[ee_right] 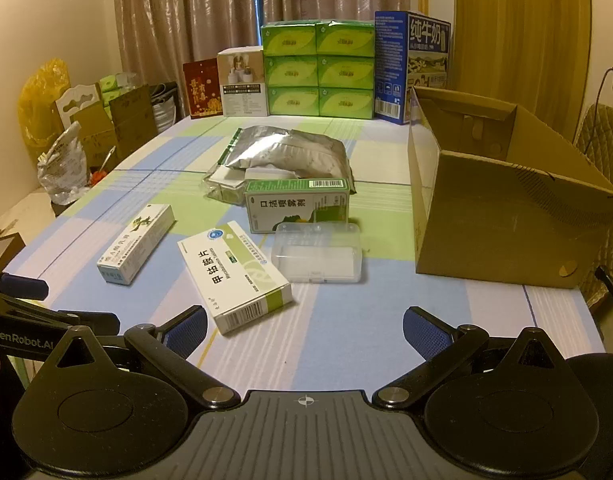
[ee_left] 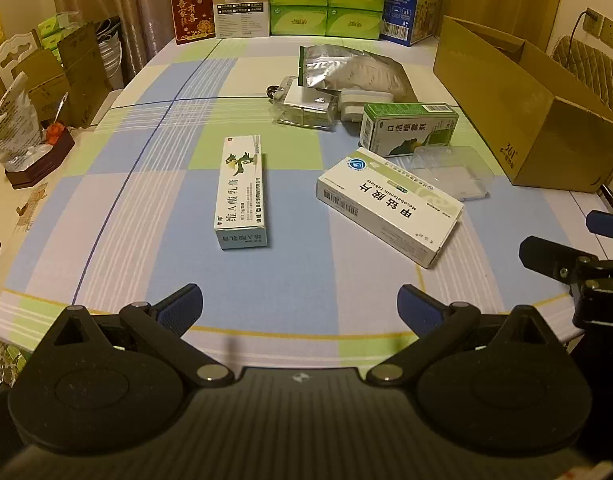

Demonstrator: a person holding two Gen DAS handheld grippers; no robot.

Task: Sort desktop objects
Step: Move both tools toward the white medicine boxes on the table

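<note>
Checked tablecloth [ee_right: 346,340] holds medicine boxes [ee_right: 234,276] beside cardboard box [ee_right: 506,236].

Beige curtains [ee_right: 194,12], cream wall [ee_right: 46,20], dim light

Background only: green tissue boxes [ee_right: 318,76] stacked at the far edge of the counter [ee_right: 346,340], against the curtain [ee_right: 194,12]. Blue milk carton [ee_right: 410,66] just right of the stack, white box [ee_right: 242,84] and red packet [ee_right: 201,90] just left. Further left, off the counter: yellow bag [ee_right: 42,108], brown cartons [ee_right: 118,124].
</note>
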